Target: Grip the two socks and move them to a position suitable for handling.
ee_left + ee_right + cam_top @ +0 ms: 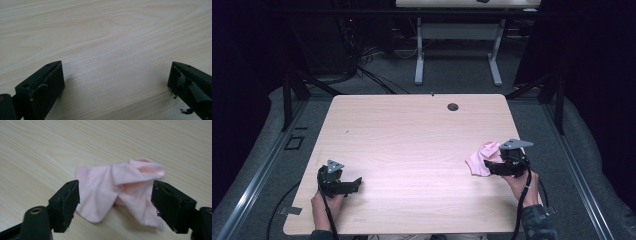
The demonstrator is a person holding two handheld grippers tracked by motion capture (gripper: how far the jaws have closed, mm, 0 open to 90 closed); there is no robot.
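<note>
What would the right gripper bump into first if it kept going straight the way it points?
Most likely the crumpled pink cloth. The right gripper has its jaws open, one on each side of the cloth, which lies on the wooden table just ahead. How near it is cannot be told exactly.

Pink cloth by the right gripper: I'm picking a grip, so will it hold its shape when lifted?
Probably not: the pink cloth lies crumpled in soft folds, so it should droop. It looks thin, likely light. The right gripper stands open around it.
</note>
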